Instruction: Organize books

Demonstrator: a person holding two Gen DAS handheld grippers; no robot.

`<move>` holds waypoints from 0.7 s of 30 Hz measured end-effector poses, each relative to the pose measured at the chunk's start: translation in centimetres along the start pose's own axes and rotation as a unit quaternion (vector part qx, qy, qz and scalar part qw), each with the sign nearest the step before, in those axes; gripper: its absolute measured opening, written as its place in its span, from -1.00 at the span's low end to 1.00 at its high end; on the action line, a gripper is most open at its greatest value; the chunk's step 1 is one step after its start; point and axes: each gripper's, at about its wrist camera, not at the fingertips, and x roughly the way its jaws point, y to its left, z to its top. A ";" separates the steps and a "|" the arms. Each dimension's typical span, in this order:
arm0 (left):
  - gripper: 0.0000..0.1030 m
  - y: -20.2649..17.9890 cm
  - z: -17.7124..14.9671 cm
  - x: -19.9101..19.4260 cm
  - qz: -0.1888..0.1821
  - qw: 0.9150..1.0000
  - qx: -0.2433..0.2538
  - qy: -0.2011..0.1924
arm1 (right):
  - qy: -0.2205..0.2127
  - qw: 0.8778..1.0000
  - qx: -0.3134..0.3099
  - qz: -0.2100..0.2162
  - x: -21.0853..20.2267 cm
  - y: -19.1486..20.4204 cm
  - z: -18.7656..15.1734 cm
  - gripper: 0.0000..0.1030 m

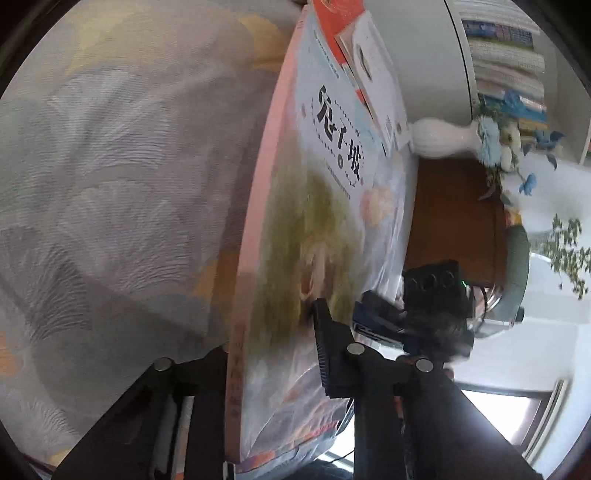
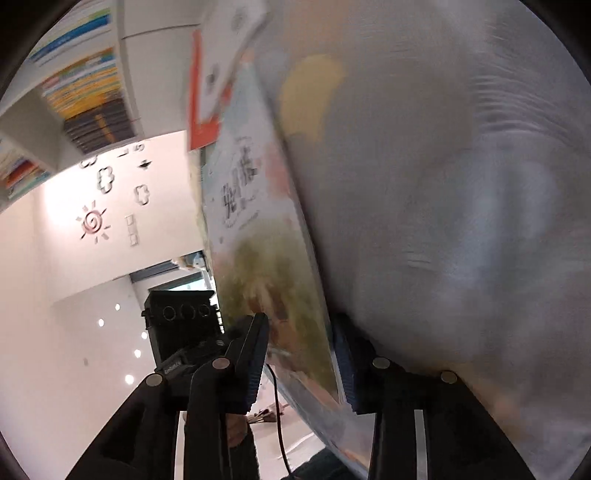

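A large picture book [image 1: 325, 206] with a pale blue and green cover, black Chinese title and pink spine is held on edge between both grippers. My left gripper [image 1: 273, 343] is shut on its near end, one finger on the cover, the other behind the spine. My right gripper [image 2: 299, 354] is shut on the same book [image 2: 258, 258] from the other side. An orange book [image 1: 340, 26] and a white booklet [image 1: 376, 77] lie against its far end. The right gripper's black body [image 1: 432, 295] shows in the left wrist view.
A grey patterned cloth surface [image 1: 110, 184] lies beside the book. White shelves with rows of books [image 1: 506, 55] stand behind, also in the right wrist view [image 2: 85, 92]. A white vase [image 1: 443, 138] with blue flowers sits on a brown tabletop [image 1: 454, 221].
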 end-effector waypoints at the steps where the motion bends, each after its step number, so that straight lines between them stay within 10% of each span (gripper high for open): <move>1: -0.69 0.4 0.1 -0.3 -0.006 1.000 -0.013 -0.007 | -0.008 1.000 -0.023 -0.017 0.2 0.7 -0.3 -0.77; 10: -0.67 1.8 0.5 -2.8 -0.146 0.986 -0.073 -0.020 | -0.097 0.993 -0.010 0.073 -1.2 3.4 -2.8 -0.92; 21: -0.61 -0.8 0.3 -5.2 -0.109 0.994 -0.007 -0.020 | -0.092 0.992 -0.025 0.083 -1.9 7.7 -4.7 -0.91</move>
